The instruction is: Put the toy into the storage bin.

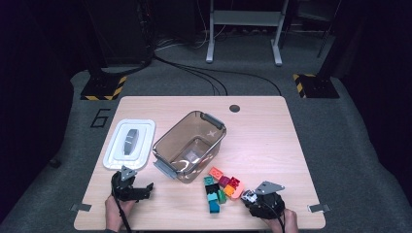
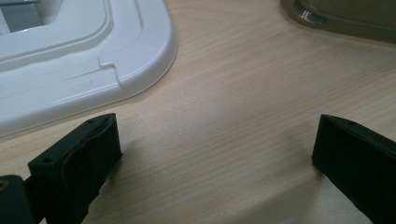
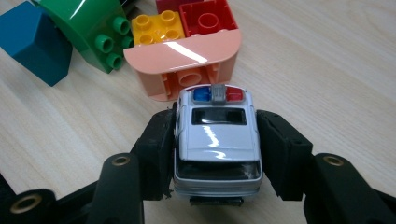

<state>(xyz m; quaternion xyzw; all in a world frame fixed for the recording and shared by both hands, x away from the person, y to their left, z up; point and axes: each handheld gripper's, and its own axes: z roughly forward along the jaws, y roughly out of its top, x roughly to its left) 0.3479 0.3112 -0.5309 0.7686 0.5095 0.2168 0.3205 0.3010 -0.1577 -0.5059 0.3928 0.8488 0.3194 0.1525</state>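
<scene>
The right gripper (image 3: 217,140) has its two black padded jaws clamped on the flanks of a small silver die-cast police car (image 3: 217,140) with a glossy roof, dark windows and a red-and-blue light bar. No gap shows between pads and bodywork. In the high view the car (image 1: 249,196) sits at the near right of the pale wood-grain table (image 1: 272,136), just beside the block cluster.

The car's front end meets, or all but meets, a salmon-pink half-round plastic block (image 3: 183,63). Behind that lie a yellow studded brick (image 3: 156,25), a red hollow-studded brick (image 3: 208,16), a glossy green curved block (image 3: 88,28) and a matt teal block (image 3: 30,37).

The left gripper (image 2: 215,154) stands with its jaws wide apart over bare tabletop, nothing between them. Just beyond its left jaw lies a white moulded plastic lid (image 2: 93,56) with rounded corners and stepped ridges.

A smoky transparent plastic bin (image 1: 189,145) with grey handles stands mid-table, between lid and blocks.
</scene>
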